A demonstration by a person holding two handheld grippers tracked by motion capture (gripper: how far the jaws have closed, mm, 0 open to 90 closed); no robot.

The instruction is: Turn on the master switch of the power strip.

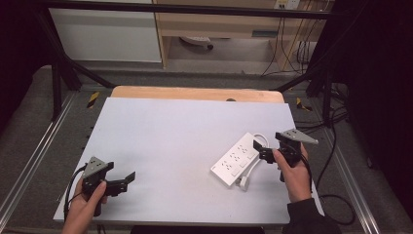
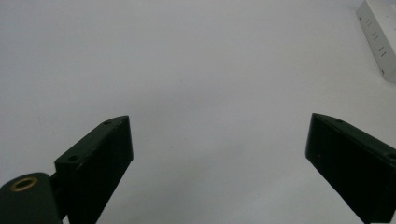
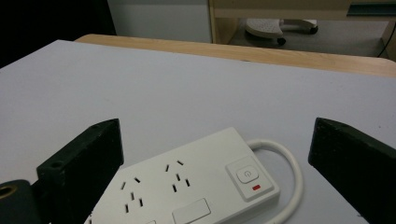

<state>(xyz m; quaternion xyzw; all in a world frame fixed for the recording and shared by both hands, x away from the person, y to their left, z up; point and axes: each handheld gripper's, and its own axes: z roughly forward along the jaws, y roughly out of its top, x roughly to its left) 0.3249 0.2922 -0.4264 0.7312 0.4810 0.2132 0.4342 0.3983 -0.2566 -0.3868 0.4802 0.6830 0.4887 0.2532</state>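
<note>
A white power strip (image 1: 235, 159) lies slantwise on the right half of the white tabletop (image 1: 170, 136), with its white cable (image 1: 253, 167) looped beside it and the plug (image 1: 243, 183) near its front end. My right gripper (image 1: 261, 150) hovers open just right of the strip's far end. In the right gripper view the power strip (image 3: 187, 186) with its switch (image 3: 247, 175) lies between and ahead of the open right gripper (image 3: 215, 123). My left gripper (image 1: 125, 181) is open near the front left edge. The left gripper (image 2: 218, 119) faces bare tabletop, with the strip's corner (image 2: 380, 37) far off.
A wooden table edge (image 1: 195, 92) shows behind the white top. Black frame bars (image 1: 73, 68) slant down at both back corners. Cables (image 1: 336, 146) trail on the floor at the right. A cabinet (image 1: 219, 29) stands beyond the table.
</note>
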